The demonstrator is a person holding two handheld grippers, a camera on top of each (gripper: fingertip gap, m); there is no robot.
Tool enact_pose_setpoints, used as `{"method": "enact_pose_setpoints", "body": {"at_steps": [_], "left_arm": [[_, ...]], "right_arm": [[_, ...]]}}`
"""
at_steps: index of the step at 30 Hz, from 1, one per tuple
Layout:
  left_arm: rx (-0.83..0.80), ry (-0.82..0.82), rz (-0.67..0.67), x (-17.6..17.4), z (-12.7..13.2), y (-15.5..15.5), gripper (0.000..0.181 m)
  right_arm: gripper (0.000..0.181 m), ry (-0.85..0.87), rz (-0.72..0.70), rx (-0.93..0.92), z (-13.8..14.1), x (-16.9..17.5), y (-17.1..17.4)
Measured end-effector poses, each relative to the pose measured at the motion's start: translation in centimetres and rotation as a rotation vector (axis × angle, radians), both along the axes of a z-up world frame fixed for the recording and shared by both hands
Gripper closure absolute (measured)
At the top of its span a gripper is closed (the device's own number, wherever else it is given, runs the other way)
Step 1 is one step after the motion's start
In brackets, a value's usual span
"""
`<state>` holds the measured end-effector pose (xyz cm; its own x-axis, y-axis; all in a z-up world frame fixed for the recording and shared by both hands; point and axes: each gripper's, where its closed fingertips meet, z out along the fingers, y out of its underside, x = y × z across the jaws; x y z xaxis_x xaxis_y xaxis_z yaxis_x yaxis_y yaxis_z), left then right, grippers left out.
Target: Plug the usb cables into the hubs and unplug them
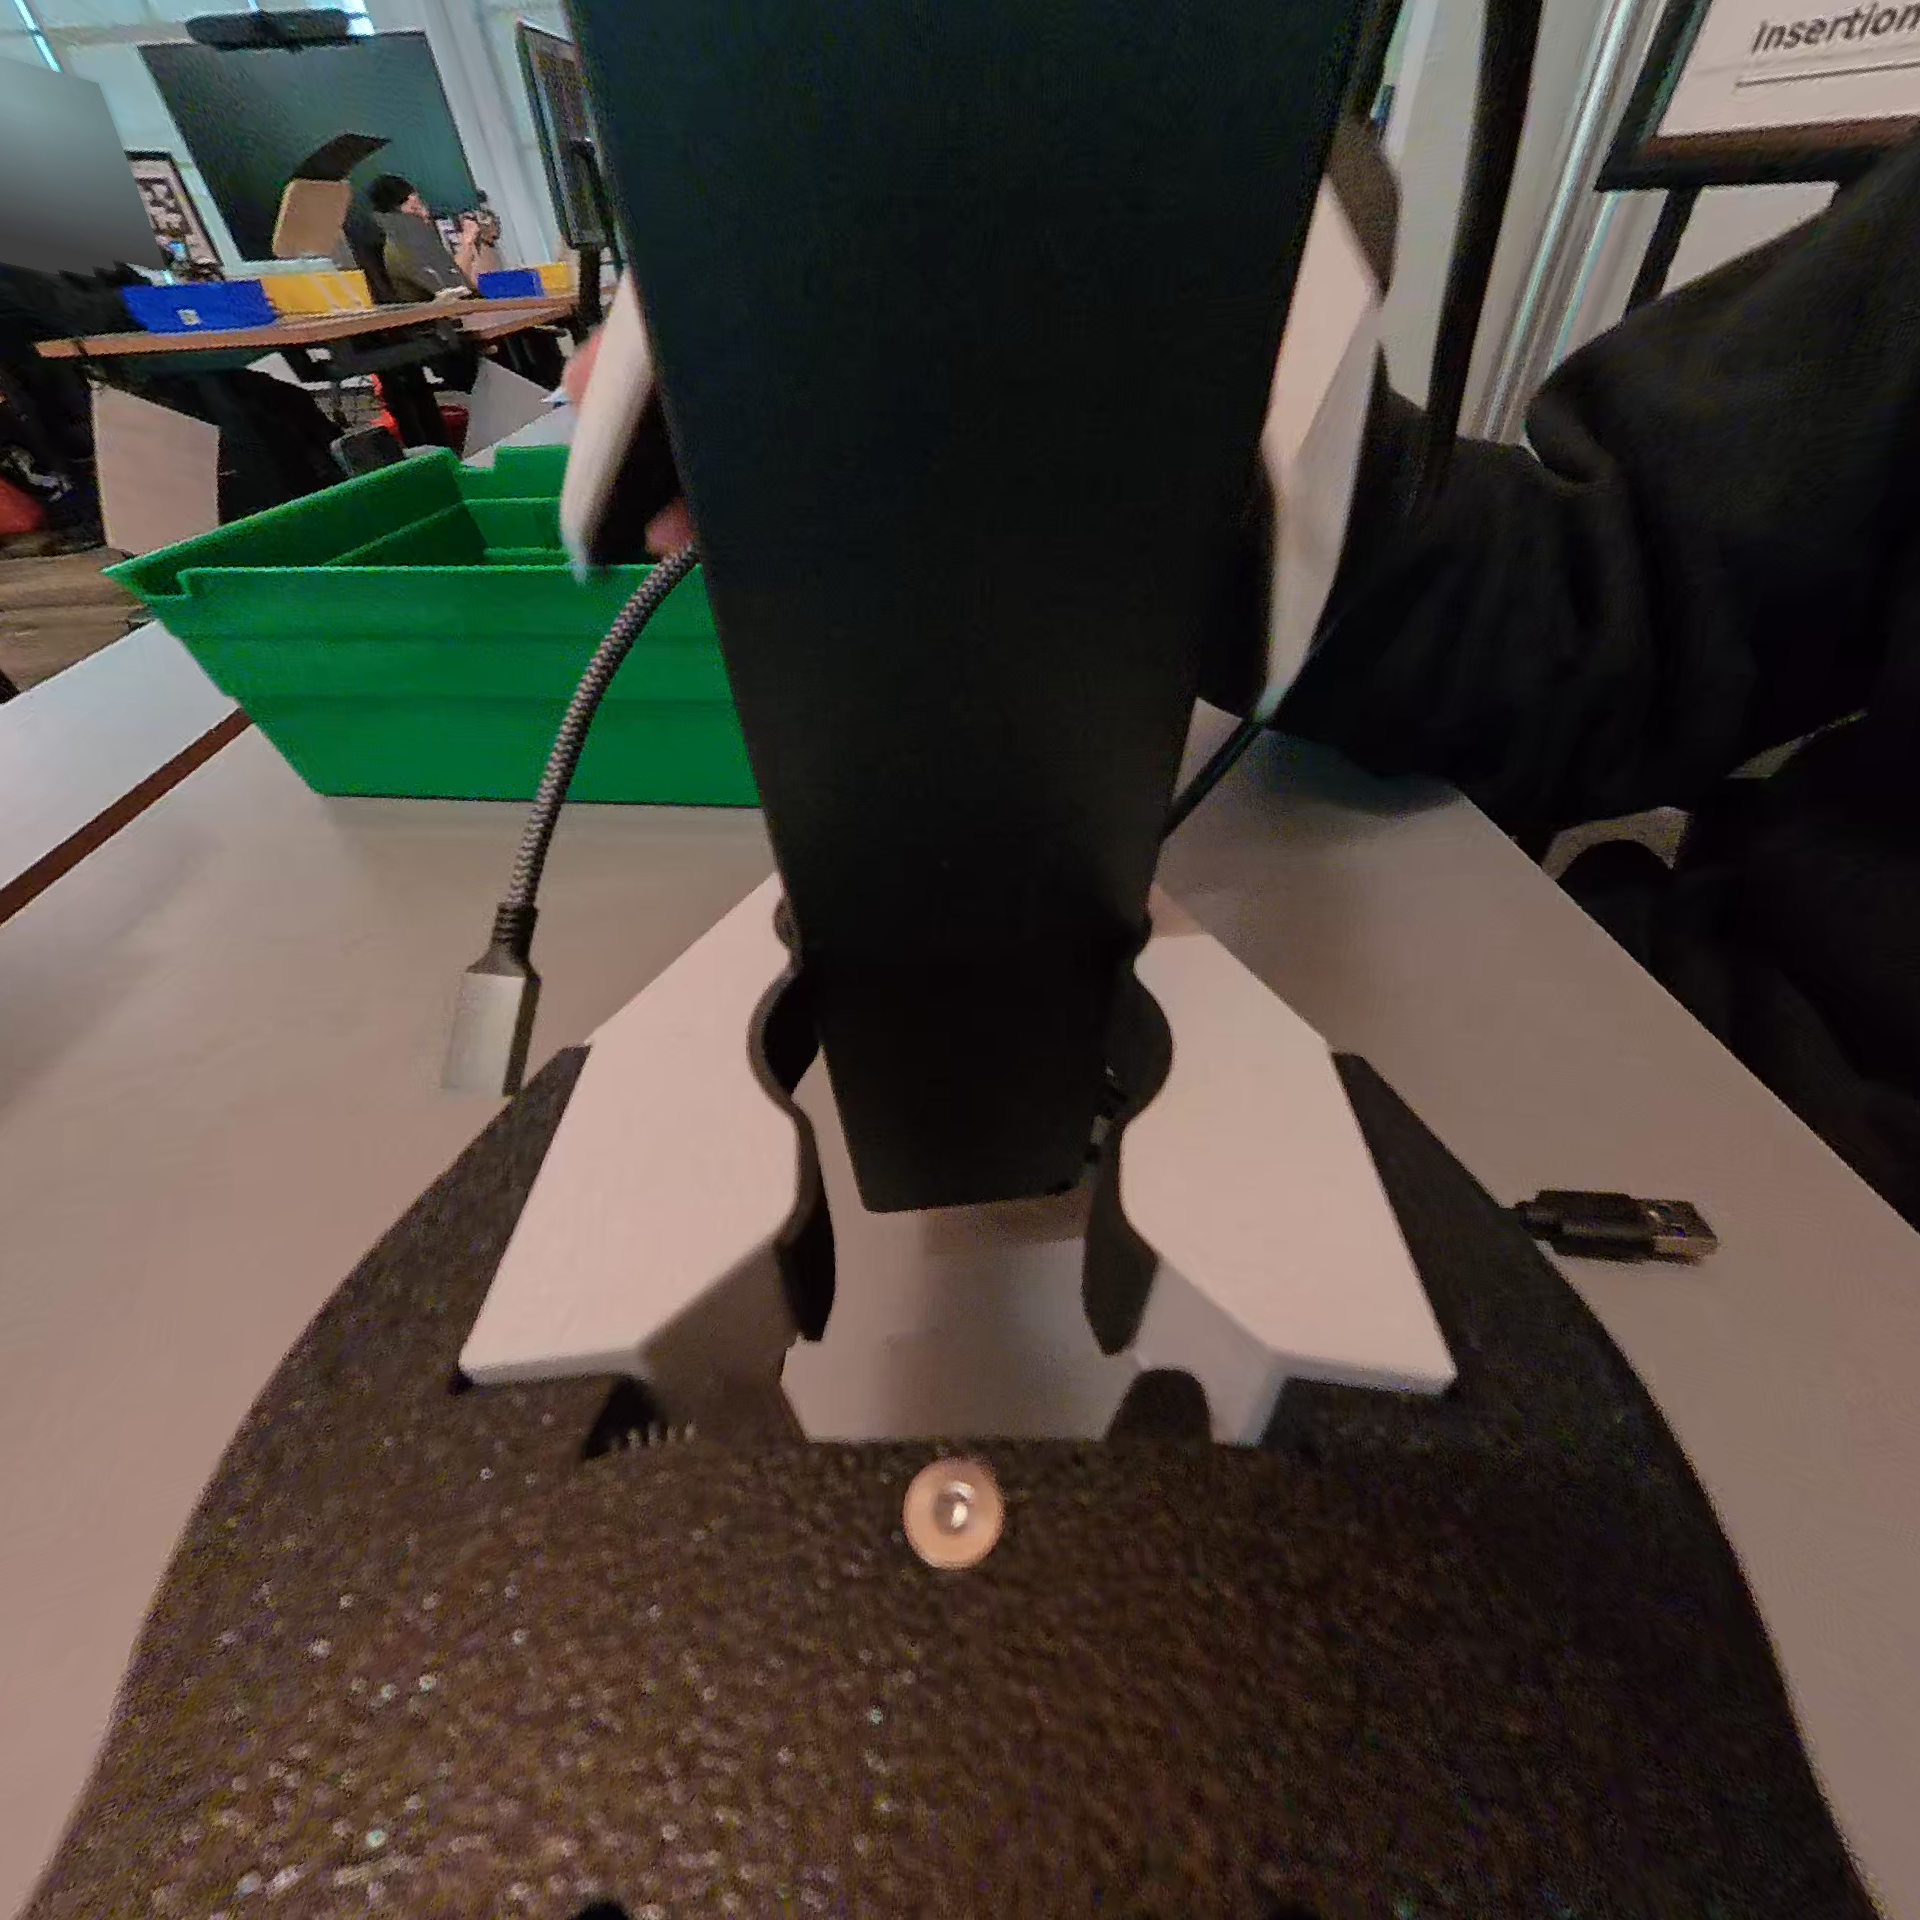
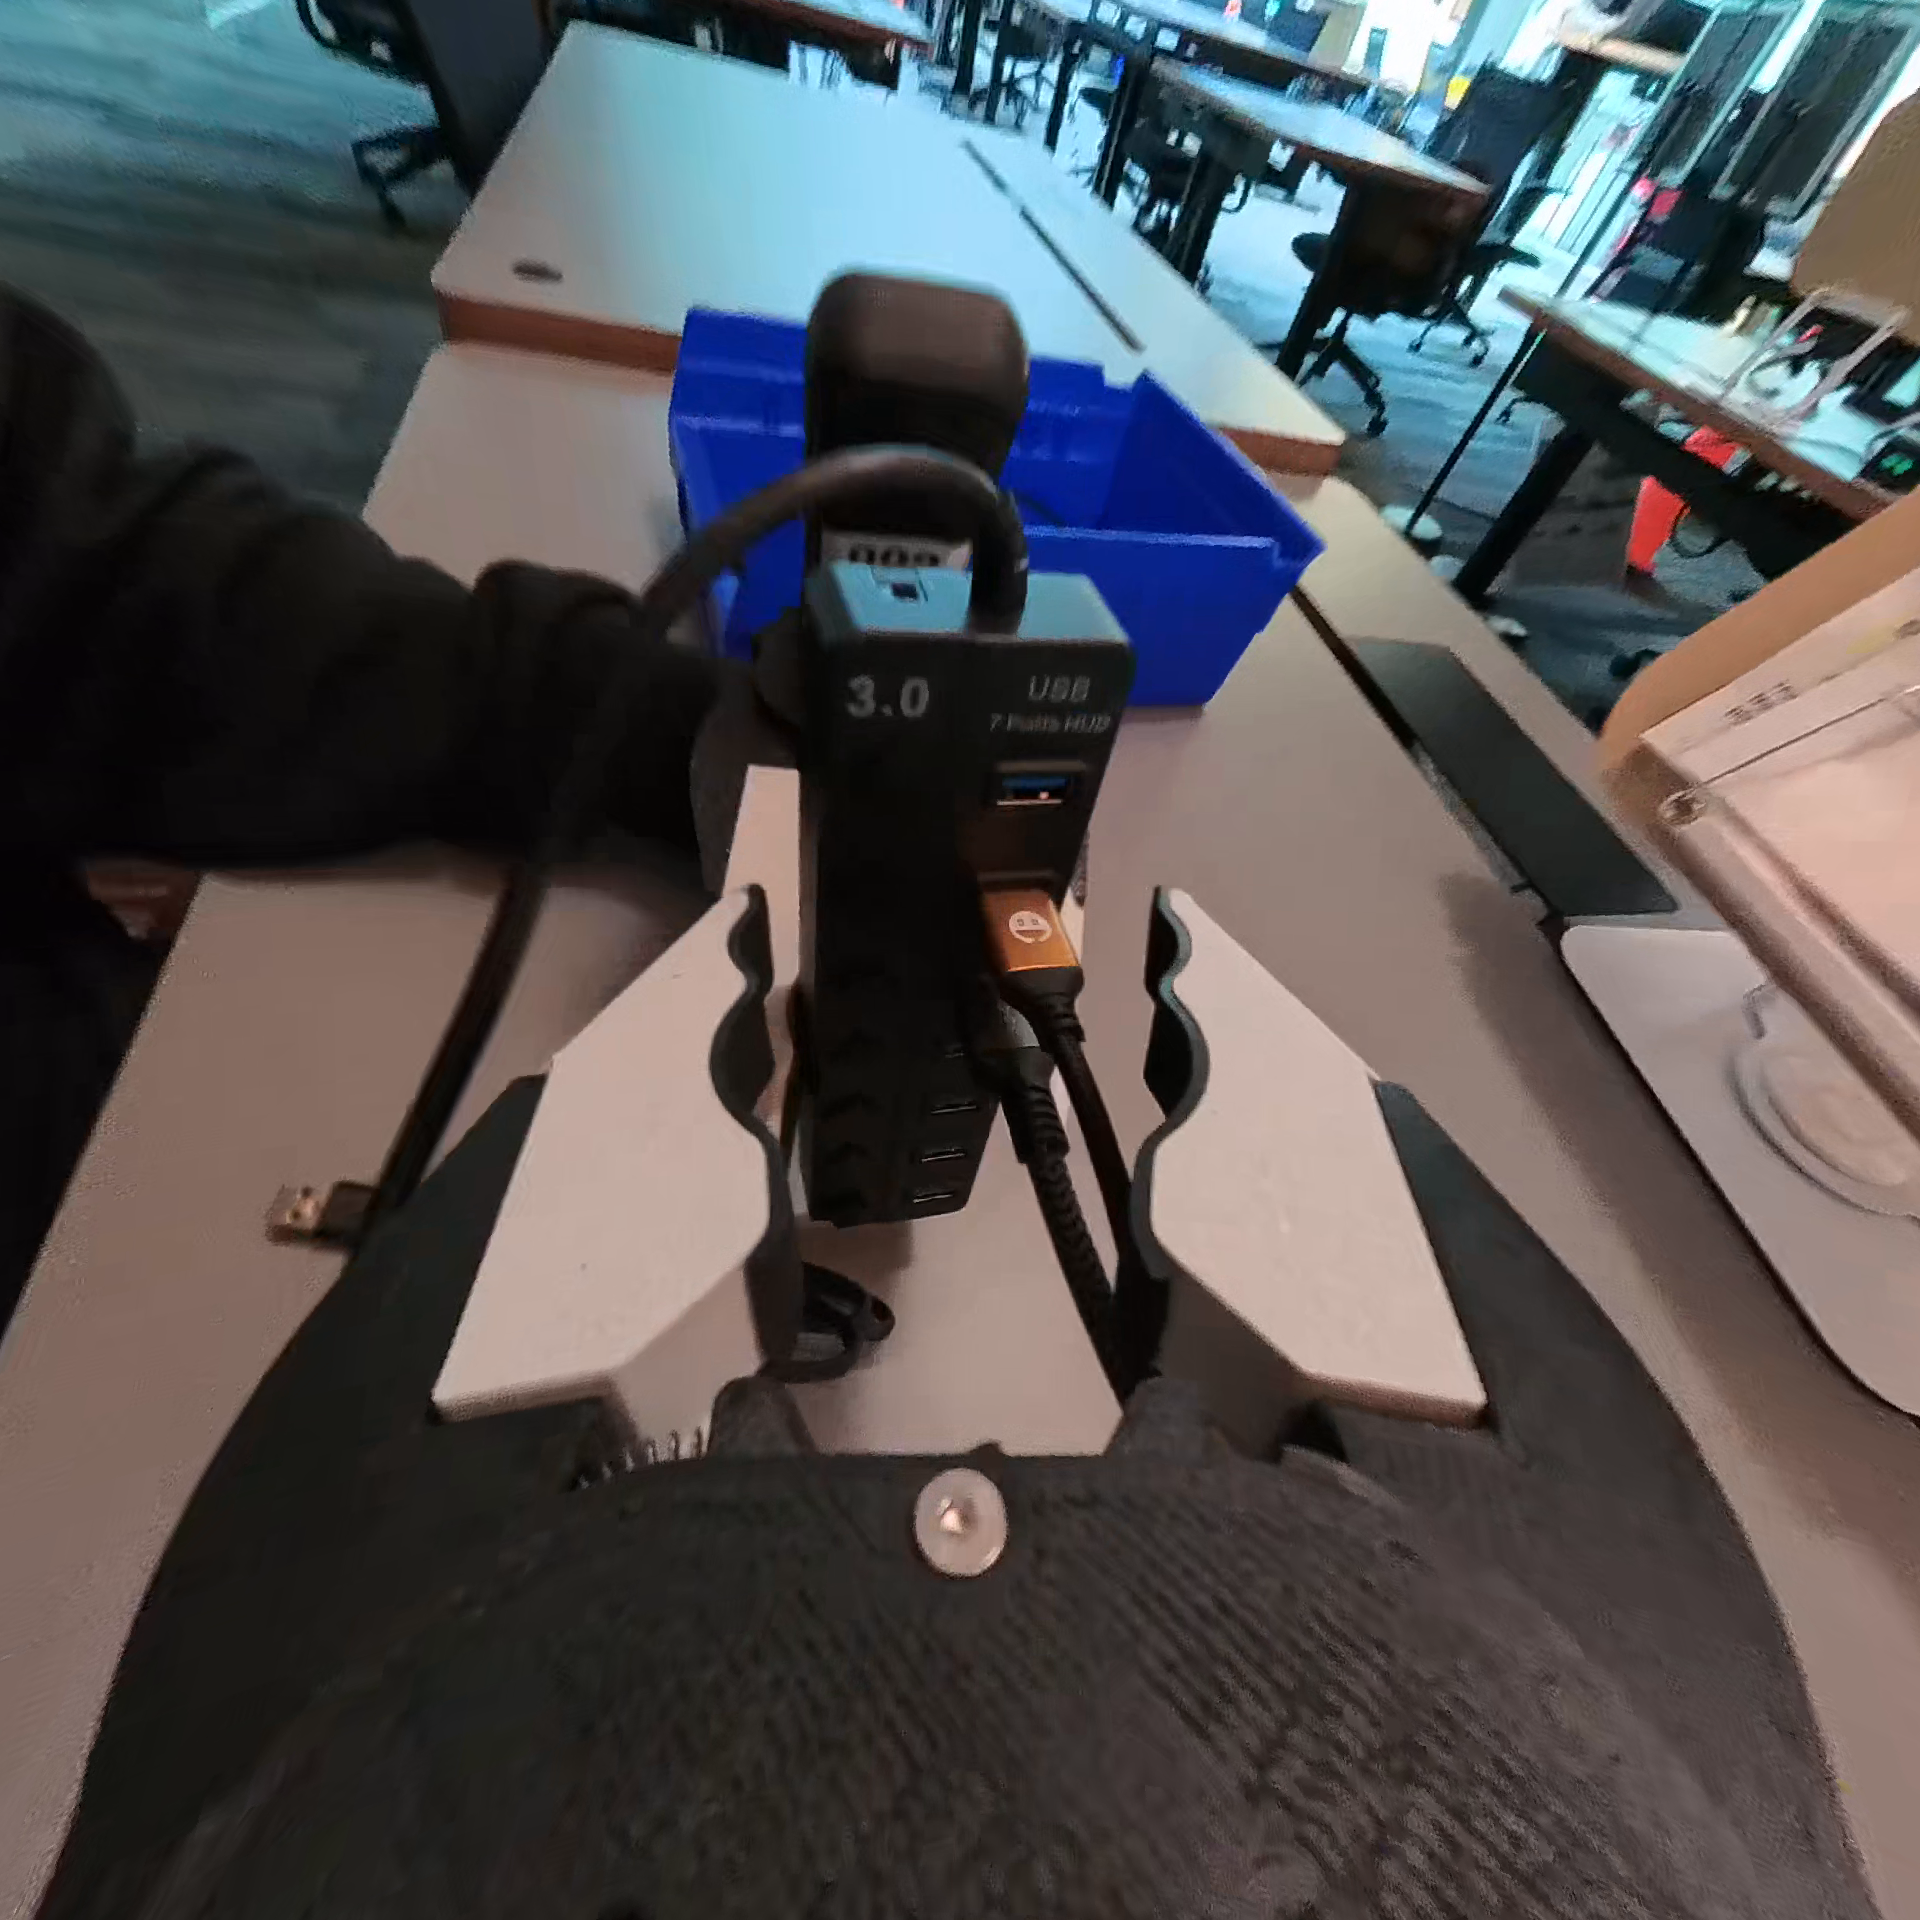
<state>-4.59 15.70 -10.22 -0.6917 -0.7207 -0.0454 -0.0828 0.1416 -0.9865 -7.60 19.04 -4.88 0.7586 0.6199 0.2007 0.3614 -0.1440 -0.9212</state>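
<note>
My left gripper [image 1: 961, 1039] is shut on the black USB hub [image 1: 966, 520] and holds it upright above the table; only its plain back shows here. In the right wrist view the hub [image 2: 894, 935] shows its ports, with an orange USB plug [image 2: 1029, 935] seated in one. Its black braided cable [image 2: 1086, 1122] runs down between my fingers, and a grey braided cable [image 2: 1039, 1143] lies beside it. My right gripper [image 2: 961, 1039] is open, its jaws either side of the hub and plug without touching. A grey braided cable with a silver plug [image 1: 488, 1023] hangs left of the hub.
A green bin [image 1: 416, 665] stands behind the hub on the white table [image 1: 208, 1143]; a blue bin [image 2: 1164, 520] stands beyond it in the right wrist view. A loose black USB plug [image 1: 1621, 1226] lies on the table. A white box [image 2: 1787, 935] sits right. A dark sleeve [image 2: 260, 665] reaches in.
</note>
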Motion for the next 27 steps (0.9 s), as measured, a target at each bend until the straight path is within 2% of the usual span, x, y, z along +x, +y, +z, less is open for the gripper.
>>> {"method": "enact_pose_setpoints", "body": {"at_steps": [2, 3, 7, 9, 13, 15, 18, 22, 24, 27], "left_arm": [[0.020, 0.004, -0.017, 0.0, -0.3, -0.7, 0.128], [0.033, 0.008, -0.022, 0.0, -0.6, -0.9, 0.128], [0.056, -0.003, -0.019, -0.2, -0.9, -0.7, 0.128], [0.046, 0.013, 0.014, 0.1, -1.0, -0.4, 0.130], [-0.036, 0.008, 0.075, -0.3, 0.9, 1.1, 0.120], [-0.020, -0.084, 0.127, -1.1, 2.9, 2.1, 0.110], [-0.066, -0.210, 0.146, -2.3, 6.2, 2.5, 0.114], [-0.060, -0.184, 0.100, -2.1, 5.9, 1.1, 0.120], [-0.063, -0.185, 0.102, -1.8, 5.7, 0.7, 0.129], [-0.066, -0.177, 0.109, -1.6, 5.7, 0.9, 0.129]], "right_arm": [[0.111, -0.032, 0.013, -0.037, -1.6, -0.4, 0.1], [0.120, -0.053, 0.026, -0.054, -2.2, -0.5, 0.0], [0.127, -0.015, 0.037, -0.087, -2.7, -1.0, -0.1], [0.127, -0.023, -0.012, -0.076, -2.5, -0.3, 0.4], [0.129, -0.077, -0.091, -0.078, -2.5, 1.5, 0.5], [0.129, -0.130, -0.128, -0.103, -3.1, 2.6, 0.5], [0.129, -0.125, -0.094, -0.115, -3.7, 2.1, 0.6], [0.129, -0.112, 0.004, -0.127, -4.1, -0.1, 0.1], [0.129, -0.116, 0.012, -0.134, -4.4, -0.5, 0.1], [0.129, -0.095, 0.014, -0.124, -4.2, -0.5, 0.2]]}}
